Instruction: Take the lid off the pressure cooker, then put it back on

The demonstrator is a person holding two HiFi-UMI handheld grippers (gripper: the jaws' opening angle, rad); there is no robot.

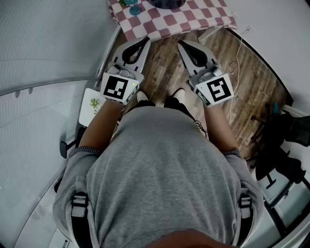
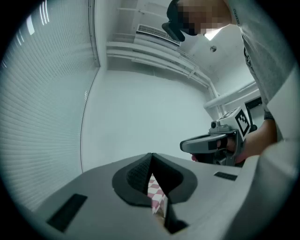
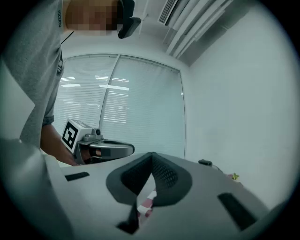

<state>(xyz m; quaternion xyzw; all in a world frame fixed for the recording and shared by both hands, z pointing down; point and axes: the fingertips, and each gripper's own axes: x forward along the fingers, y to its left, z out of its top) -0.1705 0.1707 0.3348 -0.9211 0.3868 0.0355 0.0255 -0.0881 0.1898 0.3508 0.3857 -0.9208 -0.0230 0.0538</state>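
The left hand-held gripper [image 1: 141, 43] and the right hand-held gripper [image 1: 186, 47] are smooth grey moulded plastic shells that taper to a point. They are held level and side by side in front of a person in a heathered grey T-shirt [image 1: 160, 169]. In each gripper view the two black, finely dimpled rubber pads meet along a thin seam, so both pairs of jaws are together with nothing between them. Only a sliver of red-and-white cloth shows through the notch beneath. Each gripper carries a white marker cube [image 1: 117, 87] printed with a blocky black square pattern, and it has no letters that can be read. The pressure cooker [image 1: 167, 3] shows only as a dark, rounded, glossy base cut off by the top edge of the head view. It stands on the surface under a red-and-white checked tablecloth [image 1: 169, 22], ahead of both grippers and apart from them, and its lid is out of frame. A teal stemmed object [image 1: 131, 7] stands just left of it on the same cloth. Below the cloth's hanging edge runs a floor of brown wood-grain planks [image 1: 162, 72], and a thin white cable [image 1: 237, 53] trails over it. Ribbed horizontal blinds [image 3: 131, 103] fill the window behind the left gripper in the right gripper view. A slatted white air-conditioner [image 2: 154, 32] sits high on the plain wall.
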